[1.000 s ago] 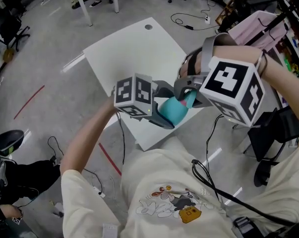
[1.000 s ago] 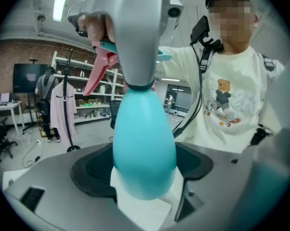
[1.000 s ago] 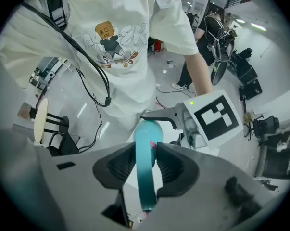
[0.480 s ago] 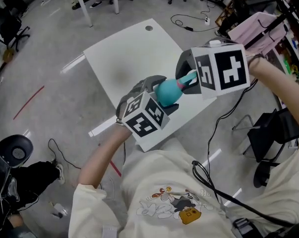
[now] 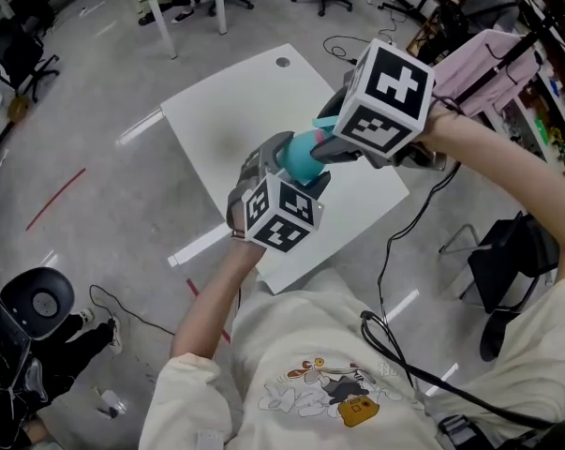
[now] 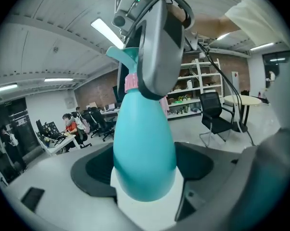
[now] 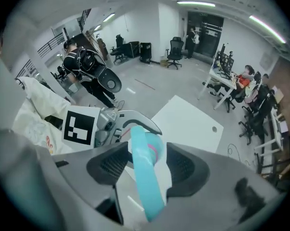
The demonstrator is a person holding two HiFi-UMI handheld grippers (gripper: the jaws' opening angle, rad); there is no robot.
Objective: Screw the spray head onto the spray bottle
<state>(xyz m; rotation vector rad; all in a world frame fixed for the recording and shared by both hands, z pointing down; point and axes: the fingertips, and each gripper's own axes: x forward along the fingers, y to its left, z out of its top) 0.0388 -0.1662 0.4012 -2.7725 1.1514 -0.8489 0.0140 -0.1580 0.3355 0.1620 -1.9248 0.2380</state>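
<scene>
The teal spray bottle (image 5: pixel 301 157) is up in the air, over the 3 o'clock half of the white desk (image 5: pixel 228 111). The left gripper (image 6: pixel 145 177) holds its fat belly tight in its jaws. The spray head (image 7: pixel 145 172) sits on the bottle's neck, toward 1 o'clock. The right gripper (image 7: pixel 145 162) has just been opening its jaws, and they sit loose around the head. The bare desk top spreads out to its edges toward 10 o'clock.

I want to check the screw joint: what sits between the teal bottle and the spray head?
A pink collar rings the neck there, between the bottle and the spray head. The left gripper view shows it most clearly.
</scene>
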